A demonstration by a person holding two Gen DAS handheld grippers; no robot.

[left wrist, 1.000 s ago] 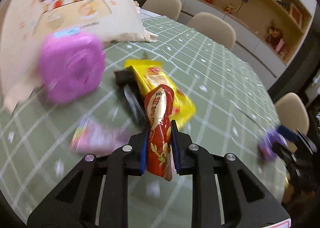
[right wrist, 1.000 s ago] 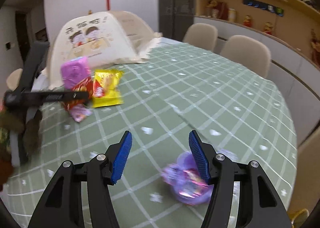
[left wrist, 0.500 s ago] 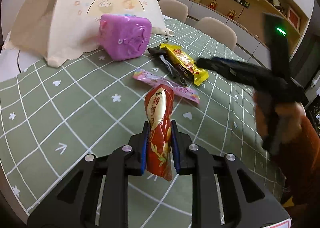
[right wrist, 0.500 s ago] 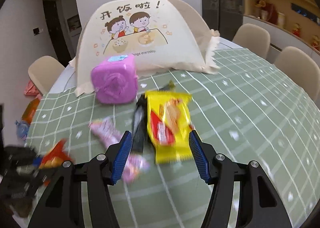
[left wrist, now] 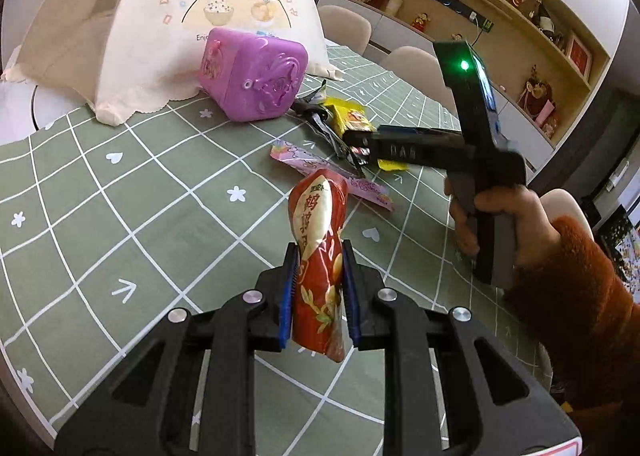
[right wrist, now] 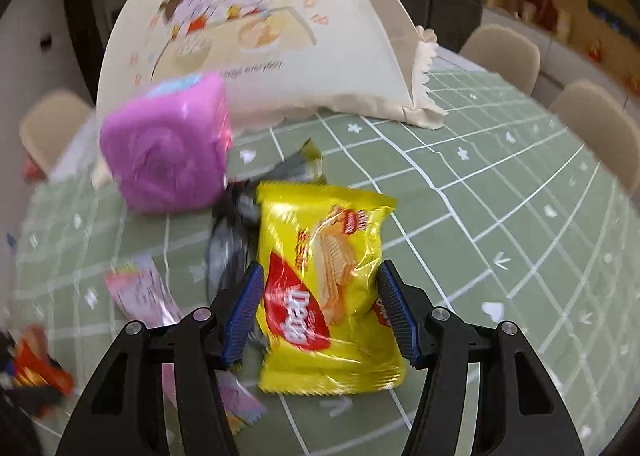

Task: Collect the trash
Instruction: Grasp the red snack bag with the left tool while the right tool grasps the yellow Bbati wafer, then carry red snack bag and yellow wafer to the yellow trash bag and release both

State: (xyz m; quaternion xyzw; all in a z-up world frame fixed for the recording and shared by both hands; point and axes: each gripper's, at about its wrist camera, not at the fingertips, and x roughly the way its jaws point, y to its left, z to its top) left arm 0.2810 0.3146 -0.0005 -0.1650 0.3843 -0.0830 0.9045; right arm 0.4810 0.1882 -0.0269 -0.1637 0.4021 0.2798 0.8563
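My left gripper [left wrist: 319, 256] is shut on a red snack packet [left wrist: 318, 252] and holds it above the green checked tablecloth [left wrist: 120, 216]. My right gripper [right wrist: 320, 276] is open, its jaws on either side of a yellow wafer packet [right wrist: 324, 280] that lies on the cloth. In the left wrist view the right gripper [left wrist: 356, 142] reaches over the yellow packet [left wrist: 348, 118]. A pink wrapper [right wrist: 140, 296] and a dark wrapper [right wrist: 228, 252] lie left of the yellow packet. The pink wrapper also shows in the left wrist view [left wrist: 320, 168].
A purple plastic box [left wrist: 256, 76] stands behind the wrappers; it also shows in the right wrist view [right wrist: 168, 144]. A cream food cover tent [left wrist: 168, 16] stands behind it. Beige chairs [right wrist: 592, 124] ring the table's far side.
My right gripper has moved forward over the yellow packet, which now lies between its open jaws. My left gripper still holds the red packet and has barely moved.
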